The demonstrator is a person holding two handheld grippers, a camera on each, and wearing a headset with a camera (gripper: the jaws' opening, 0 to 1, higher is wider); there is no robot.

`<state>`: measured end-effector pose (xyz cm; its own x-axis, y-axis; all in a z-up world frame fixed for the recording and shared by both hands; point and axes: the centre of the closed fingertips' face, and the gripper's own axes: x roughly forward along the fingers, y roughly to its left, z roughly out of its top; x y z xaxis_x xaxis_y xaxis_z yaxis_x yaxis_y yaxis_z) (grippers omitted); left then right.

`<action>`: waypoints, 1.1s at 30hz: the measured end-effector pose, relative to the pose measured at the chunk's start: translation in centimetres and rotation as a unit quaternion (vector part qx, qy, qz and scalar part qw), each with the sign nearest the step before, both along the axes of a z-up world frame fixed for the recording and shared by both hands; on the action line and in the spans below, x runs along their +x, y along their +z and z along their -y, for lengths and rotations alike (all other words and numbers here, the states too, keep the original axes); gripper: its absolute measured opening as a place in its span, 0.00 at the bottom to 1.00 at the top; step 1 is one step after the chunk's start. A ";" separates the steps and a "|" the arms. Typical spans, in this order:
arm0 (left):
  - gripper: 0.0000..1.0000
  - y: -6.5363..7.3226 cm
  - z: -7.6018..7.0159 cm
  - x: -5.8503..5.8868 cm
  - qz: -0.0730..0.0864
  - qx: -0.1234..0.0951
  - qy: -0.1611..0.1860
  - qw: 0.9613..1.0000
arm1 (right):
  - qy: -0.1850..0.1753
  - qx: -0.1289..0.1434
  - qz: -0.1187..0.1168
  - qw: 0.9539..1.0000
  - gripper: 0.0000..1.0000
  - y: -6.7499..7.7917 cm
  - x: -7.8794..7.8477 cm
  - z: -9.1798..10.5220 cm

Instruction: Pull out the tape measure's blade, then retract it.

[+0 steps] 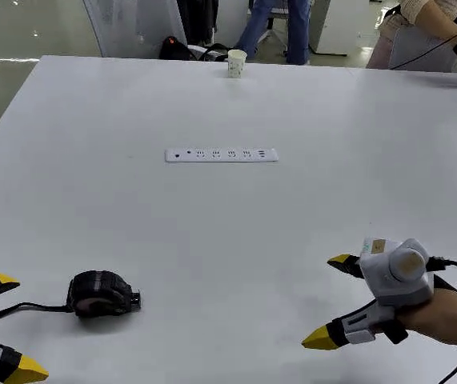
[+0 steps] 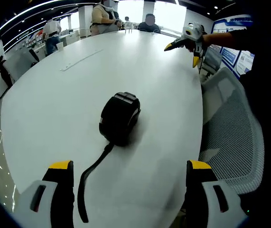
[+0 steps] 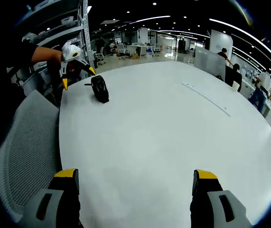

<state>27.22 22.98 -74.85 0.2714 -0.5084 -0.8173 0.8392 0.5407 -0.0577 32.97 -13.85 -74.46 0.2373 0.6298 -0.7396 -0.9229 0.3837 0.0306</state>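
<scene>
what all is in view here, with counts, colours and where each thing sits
table: 1, white, spans the scene
tape measure: 1, black, on the table, near left
strap: 1, black, trails left from the tape measure
power strip: 1, white, table middle
paper cup: 1, white, far table edge
mesh chair: 1, pale grey, beside the table's near edge
left claw: 1, white with yellow tips, open, facing the tape measure
right claw: 1, white with yellow tips, open, near right

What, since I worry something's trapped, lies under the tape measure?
The white table; the tape measure sits directly on it. A black strap trails from it across the table. The spot beneath its body is hidden.
</scene>
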 end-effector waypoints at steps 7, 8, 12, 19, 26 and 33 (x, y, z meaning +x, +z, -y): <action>0.96 0.0 1.6 1.0 -0.003 0.013 -0.038 0.999 | 0.020 0.000 0.004 1.000 0.99 0.2 0.6 -1.8; 0.96 0.0 1.7 1.2 -0.002 0.017 -0.043 0.999 | 0.023 0.000 0.004 1.000 0.99 0.2 0.7 -2.0; 0.96 0.1 2.3 2.2 0.000 0.032 -0.065 0.997 | 0.038 -0.001 0.006 0.999 0.99 0.4 0.9 -3.1; 0.96 0.2 3.2 3.6 0.012 0.057 -0.103 0.993 | 0.061 -0.008 0.007 0.998 0.99 0.3 1.3 -4.4; 0.95 0.2 4.1 4.5 0.016 0.070 -0.130 0.989 | 0.080 -0.008 0.009 0.997 0.99 0.1 1.7 -5.4; 0.91 -0.7 4.8 5.1 0.013 0.077 -0.145 0.986 | 0.083 -0.014 0.007 0.996 0.99 -0.3 2.1 -6.1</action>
